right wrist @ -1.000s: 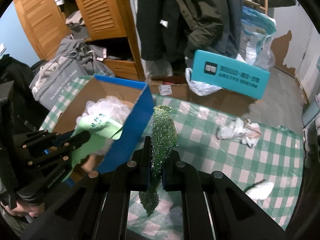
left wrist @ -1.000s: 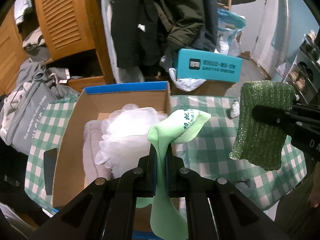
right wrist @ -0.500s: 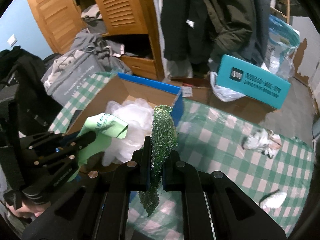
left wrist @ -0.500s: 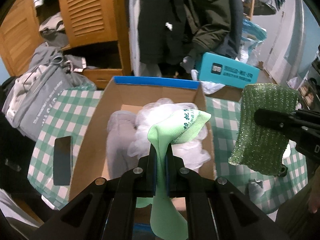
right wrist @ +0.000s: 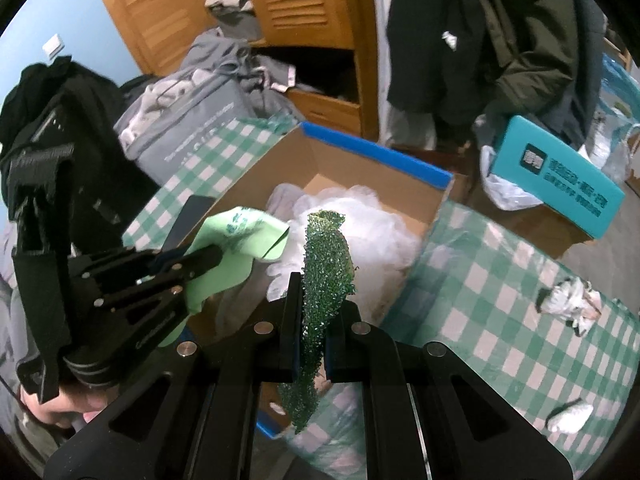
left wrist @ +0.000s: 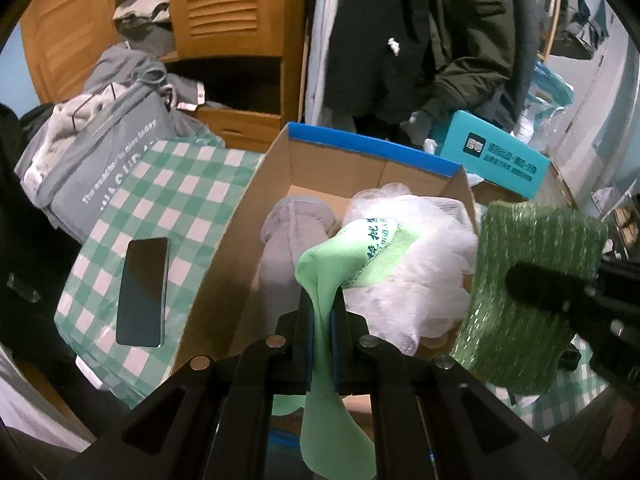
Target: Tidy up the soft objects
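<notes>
My left gripper [left wrist: 321, 312] is shut on a light green cloth [left wrist: 352, 252] with printed writing, held above the open cardboard box [left wrist: 372, 148]. The same left gripper [right wrist: 216, 254] and green cloth [right wrist: 240, 236] show at the left of the right wrist view. My right gripper [right wrist: 309, 304] is shut on a dark green glittery scrub pad [right wrist: 326, 256], over the box's near right side. In the left wrist view that scrub pad [left wrist: 528, 280] hangs at the right. Inside the box lie a white mesh bath puff [left wrist: 416, 272] and a grey soft item [left wrist: 292, 232].
The box [right wrist: 372, 160] sits on a green-and-white checked tablecloth [right wrist: 500, 280]. A black phone [left wrist: 143, 292] lies left of it. Crumpled white wads [right wrist: 568, 300] lie on the cloth at the right. A teal carton [right wrist: 560, 176], grey bag [left wrist: 104, 148], hanging coats and a wooden wardrobe stand behind.
Both grippers have moved left with their cloths, from beside the box's right wall to over the box. The phone has come into the left wrist view.
</notes>
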Motion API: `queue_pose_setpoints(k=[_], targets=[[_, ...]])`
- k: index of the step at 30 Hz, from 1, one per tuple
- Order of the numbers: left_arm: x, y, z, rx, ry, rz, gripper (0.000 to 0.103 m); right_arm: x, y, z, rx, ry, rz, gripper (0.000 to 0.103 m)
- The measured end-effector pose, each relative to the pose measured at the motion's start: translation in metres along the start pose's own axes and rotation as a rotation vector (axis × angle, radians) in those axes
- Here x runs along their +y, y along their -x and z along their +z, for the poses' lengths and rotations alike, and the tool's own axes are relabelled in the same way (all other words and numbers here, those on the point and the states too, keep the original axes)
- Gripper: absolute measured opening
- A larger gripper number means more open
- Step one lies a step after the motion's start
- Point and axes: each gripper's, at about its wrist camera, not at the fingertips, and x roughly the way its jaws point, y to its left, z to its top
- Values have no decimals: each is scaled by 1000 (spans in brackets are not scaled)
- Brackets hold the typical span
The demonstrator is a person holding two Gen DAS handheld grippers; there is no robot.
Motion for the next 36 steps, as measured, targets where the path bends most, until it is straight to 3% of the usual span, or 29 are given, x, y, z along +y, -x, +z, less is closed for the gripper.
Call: queue_pose_setpoints(k=[6, 9, 10, 11, 12, 15, 17, 24, 36], targets=[[4, -9, -3, 32, 17, -14, 7, 8, -21, -3, 55, 11, 14, 7], [3, -9, -4, 39, 10, -4, 19, 8, -29, -5, 79, 5, 25, 8], [2, -9, -4, 38, 8, 1, 30, 7, -32, -6, 88, -3, 27, 8], [2, -7, -5, 31, 6, 5, 42, 6, -34, -6, 95, -7, 25, 12], [2, -6, -5, 21, 4, 12, 47, 6, -36, -7, 104, -12, 23, 21], [0, 0, -4, -8, -10, 32, 57, 5, -38, -8, 110, -23, 26, 45], [0, 1, -4, -12, -12, 35, 63, 5, -36, -8, 107, -27, 20, 51], [-9, 8, -3, -31, -34, 24, 71, -5, -24, -9, 74, -32, -27, 61], [-40, 17, -2, -55, -105, 23, 77, -31, -5, -15, 52, -73, -73, 62]])
